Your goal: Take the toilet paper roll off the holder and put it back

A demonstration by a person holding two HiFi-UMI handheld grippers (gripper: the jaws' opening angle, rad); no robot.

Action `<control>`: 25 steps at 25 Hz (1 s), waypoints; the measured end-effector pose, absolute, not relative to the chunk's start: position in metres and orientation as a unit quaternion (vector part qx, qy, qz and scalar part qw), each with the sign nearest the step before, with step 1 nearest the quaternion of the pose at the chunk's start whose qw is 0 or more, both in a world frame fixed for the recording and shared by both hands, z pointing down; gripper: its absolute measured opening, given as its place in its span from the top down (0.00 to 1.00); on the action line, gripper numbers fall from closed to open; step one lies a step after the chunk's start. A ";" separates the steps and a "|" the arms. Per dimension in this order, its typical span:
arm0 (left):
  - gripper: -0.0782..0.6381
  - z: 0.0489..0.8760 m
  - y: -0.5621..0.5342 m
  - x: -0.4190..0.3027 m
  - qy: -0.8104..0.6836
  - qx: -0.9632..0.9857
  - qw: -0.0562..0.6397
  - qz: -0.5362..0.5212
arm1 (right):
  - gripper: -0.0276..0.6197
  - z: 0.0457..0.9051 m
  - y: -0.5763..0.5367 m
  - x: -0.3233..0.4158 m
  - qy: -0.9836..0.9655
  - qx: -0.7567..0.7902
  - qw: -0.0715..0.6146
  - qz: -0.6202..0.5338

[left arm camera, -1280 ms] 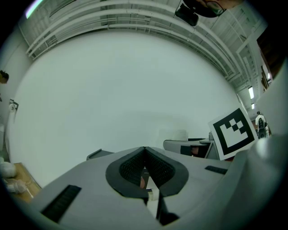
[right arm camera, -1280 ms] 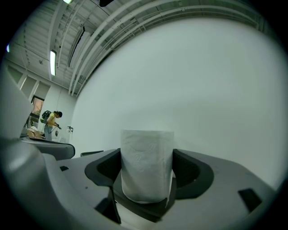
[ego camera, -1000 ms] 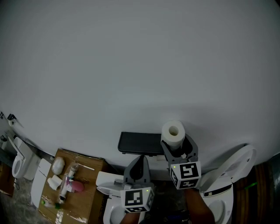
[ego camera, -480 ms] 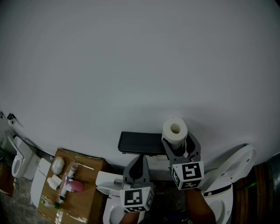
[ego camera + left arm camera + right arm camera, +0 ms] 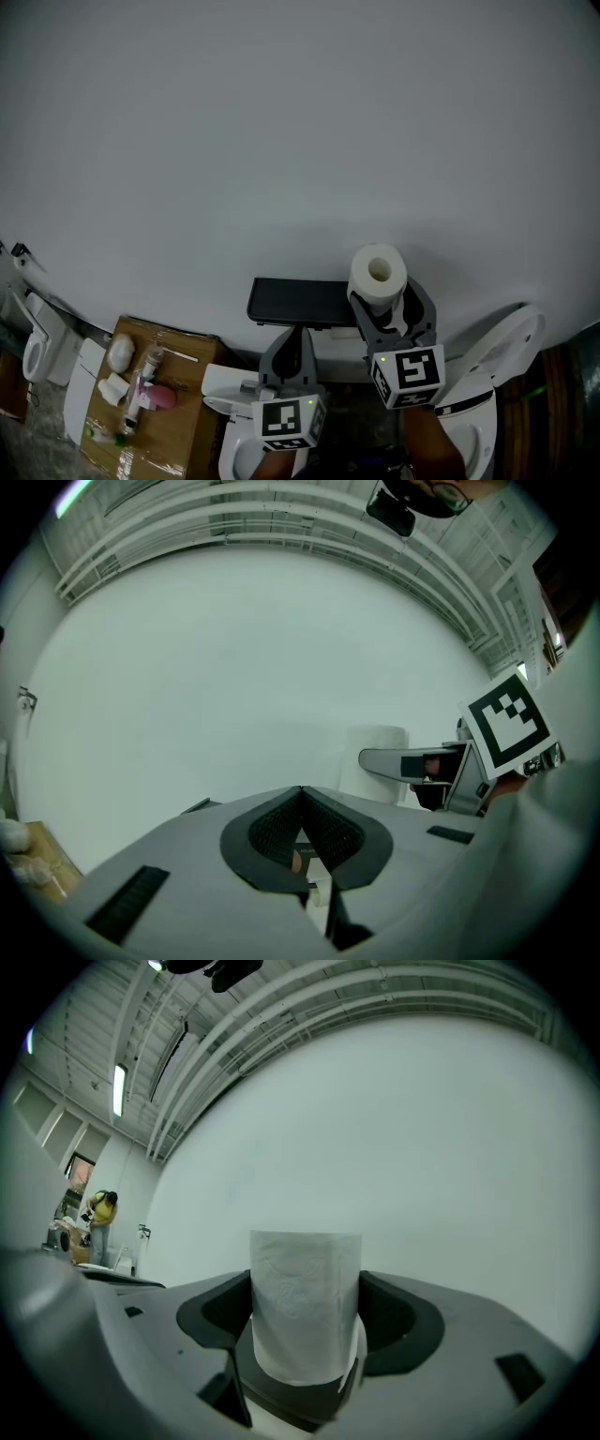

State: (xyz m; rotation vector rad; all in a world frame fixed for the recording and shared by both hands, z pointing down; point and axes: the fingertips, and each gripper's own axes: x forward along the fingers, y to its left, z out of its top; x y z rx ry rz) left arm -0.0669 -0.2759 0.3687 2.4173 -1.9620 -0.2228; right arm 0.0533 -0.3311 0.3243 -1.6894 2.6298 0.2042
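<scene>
"Where's the toilet paper roll (image 5: 378,274)?"

"Off the holder. The right gripper (image 5: 307,1312) has it clamped between both jaws. It stands upright with the hollow core facing up, in front of the white wall (image 5: 281,141)."

"And the holder (image 5: 298,303)?"

"It's a flat black shelf fixed to the wall, left of the roll. The roll is just beside the holder's right end. From the head view I can't tell whether the two touch."

"Left gripper (image 5: 302,803)?"

"Its jaws are pressed together with nothing between them. It points toward the wall below the holder, left of the right gripper and a little lower."

"Anything underneath?"

"A white toilet (image 5: 487,375) with its lid raised, beneath the right gripper. Off to the lower left is a sheet of cardboard (image 5: 192,375), with small bottles (image 5: 141,394) lying toward its left edge."
</scene>
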 end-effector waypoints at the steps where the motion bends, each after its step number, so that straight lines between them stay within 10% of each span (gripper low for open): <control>1: 0.87 0.367 -0.275 -0.066 -0.628 0.774 0.011 -0.074 | 0.44 0.324 -0.329 0.054 0.840 -0.539 0.005 0.065; 25: 0.87 0.383 -0.272 -0.062 -0.631 0.773 0.010 -0.057 | 0.44 0.369 -0.260 0.075 0.847 -0.531 -0.001 0.006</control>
